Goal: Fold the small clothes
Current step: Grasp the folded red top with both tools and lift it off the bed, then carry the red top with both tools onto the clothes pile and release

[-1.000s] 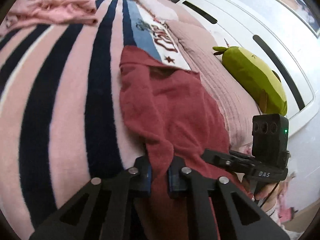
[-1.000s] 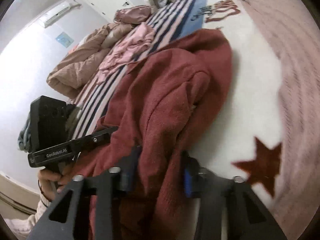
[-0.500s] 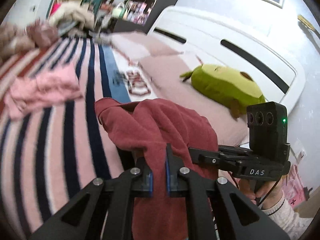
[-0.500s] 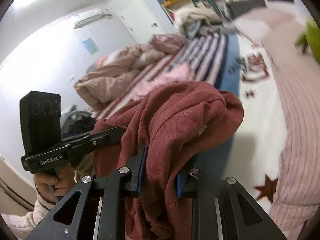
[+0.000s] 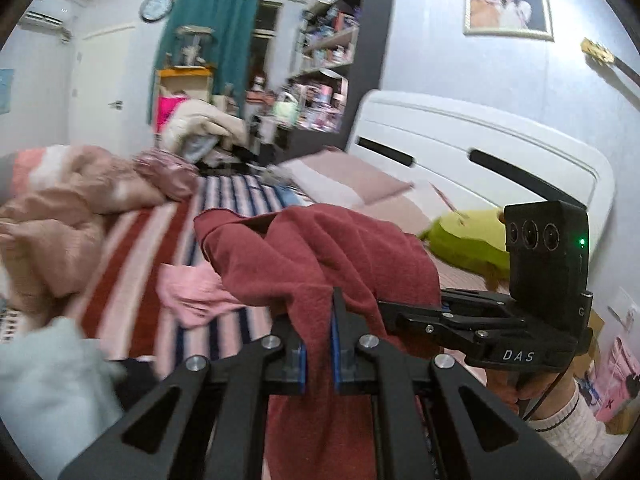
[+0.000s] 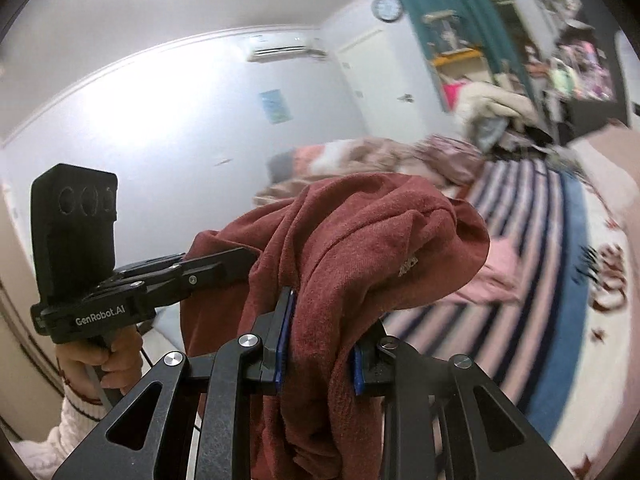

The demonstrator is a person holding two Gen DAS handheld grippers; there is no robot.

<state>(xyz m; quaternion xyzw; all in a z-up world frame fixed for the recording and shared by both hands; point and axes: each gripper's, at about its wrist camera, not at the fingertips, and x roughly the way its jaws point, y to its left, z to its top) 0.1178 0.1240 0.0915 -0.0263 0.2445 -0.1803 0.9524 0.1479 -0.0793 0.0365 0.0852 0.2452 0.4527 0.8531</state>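
Observation:
A dark red knit garment (image 5: 320,256) hangs in the air between my two grippers, above the striped bed. My left gripper (image 5: 319,354) is shut on one edge of it; the cloth drapes over and below the blue pads. My right gripper (image 6: 318,350) is shut on another bunch of the same garment (image 6: 360,248), which bulges over its fingers. Each gripper shows in the other's view, the right one (image 5: 472,320) close beside the left, the left one (image 6: 168,276) close beside the right.
A striped pink, navy and red blanket (image 5: 224,320) covers the bed. A pink garment (image 5: 188,292) lies on it. Crumpled pink bedding (image 5: 68,216) is at the left, a green plush toy (image 5: 468,240) and white headboard (image 5: 480,152) at the right. Shelves (image 5: 332,64) stand behind.
Both grippers have lifted the red garment off the bed, and the views have tilted up from the blanket toward the room. The jaws have closed tight on the cloth.

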